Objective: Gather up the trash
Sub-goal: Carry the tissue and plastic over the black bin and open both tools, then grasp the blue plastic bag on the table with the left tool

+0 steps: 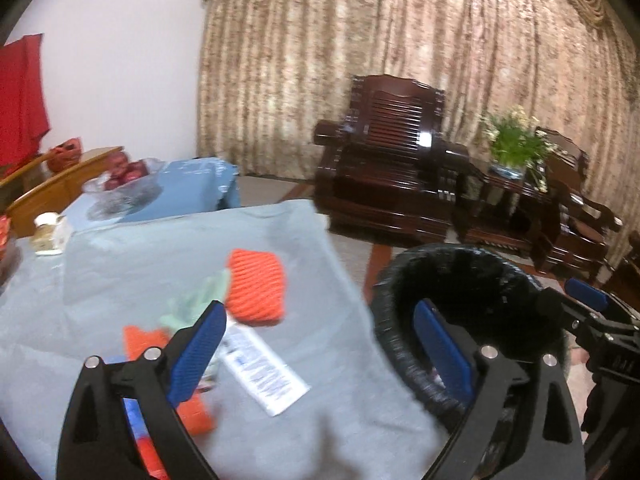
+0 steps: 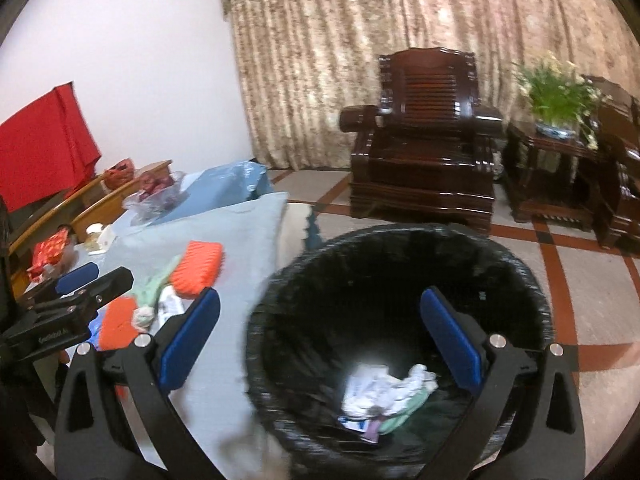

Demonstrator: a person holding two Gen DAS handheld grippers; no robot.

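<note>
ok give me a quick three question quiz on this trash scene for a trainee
1. True or false: the black bin already holds crumpled paper.
2. Which gripper is over the bin? A left B right
3. Fill in: the ridged foam net on the grey tablecloth is ____ in colour.

Key: 1 true; 2 B; 3 orange. Both grippers' jaws are open and empty.

Both claws look alike: the left claw [image 1: 324,344] and the right claw [image 2: 320,336] are matte black plastic frames with triangular cut-outs in the arms. Each finger ends in a blue ribbed pad [image 1: 198,354]. Round silver screws [image 2: 498,340] sit at the finger joints. Small, unreadable pale lettering marks the left claw's side.
</note>
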